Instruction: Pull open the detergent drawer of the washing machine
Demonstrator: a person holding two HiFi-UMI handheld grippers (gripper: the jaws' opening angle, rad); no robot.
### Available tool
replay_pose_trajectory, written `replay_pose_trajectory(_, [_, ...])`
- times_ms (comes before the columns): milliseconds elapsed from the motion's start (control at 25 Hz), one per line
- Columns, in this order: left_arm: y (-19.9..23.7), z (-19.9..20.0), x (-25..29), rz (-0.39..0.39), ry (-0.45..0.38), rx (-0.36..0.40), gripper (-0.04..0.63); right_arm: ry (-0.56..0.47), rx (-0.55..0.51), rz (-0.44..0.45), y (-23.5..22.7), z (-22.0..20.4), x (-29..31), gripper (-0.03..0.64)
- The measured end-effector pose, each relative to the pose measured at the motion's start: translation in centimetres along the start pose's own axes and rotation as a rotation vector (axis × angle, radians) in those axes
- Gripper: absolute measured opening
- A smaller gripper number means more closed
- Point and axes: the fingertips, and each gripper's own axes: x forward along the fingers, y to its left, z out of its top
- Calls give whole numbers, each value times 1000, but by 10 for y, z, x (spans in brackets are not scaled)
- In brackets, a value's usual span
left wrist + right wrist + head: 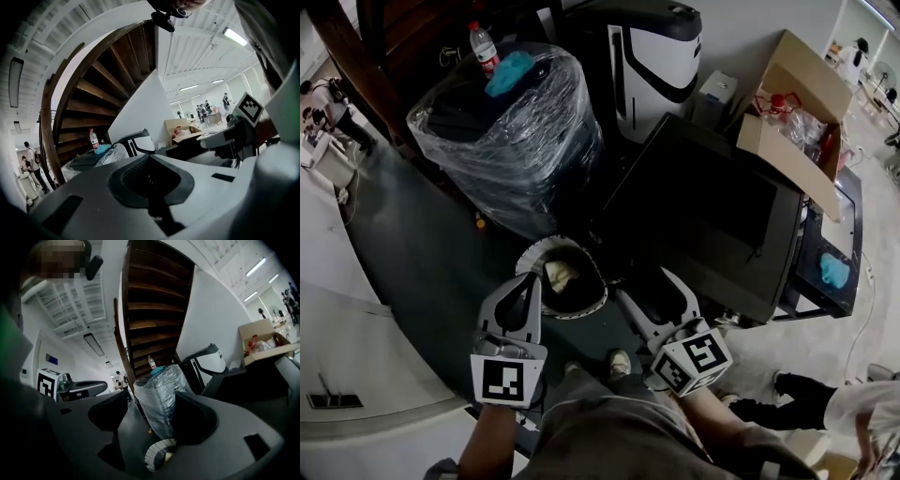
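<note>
No washing machine or detergent drawer can be made out, so nothing is judged done. The left gripper (524, 289) is held closed, the right gripper (645, 285) parted, both empty

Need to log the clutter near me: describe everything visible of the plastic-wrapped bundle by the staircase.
The plastic-wrapped bundle is a bulky, dark load bound in glossy, wrinkled clear film. It stands on the dark floor beside the wooden staircase, left of a black-and-white machine. A red-capped water bottle and a crumpled blue cloth rest on top. A white-rimmed bin sits close in front; contact cannot be told.
</note>
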Motion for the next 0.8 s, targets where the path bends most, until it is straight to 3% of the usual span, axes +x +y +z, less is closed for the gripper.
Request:
replay_pose_trajectory(440, [-10, -39, 52, -117, 19, 9, 15, 42, 265, -101, -34, -64, 33, 319])
replay_pose_trajectory(800, [1, -77, 89, -254, 26, 13, 15, 6, 404, -222, -50, -107, 62, 339])
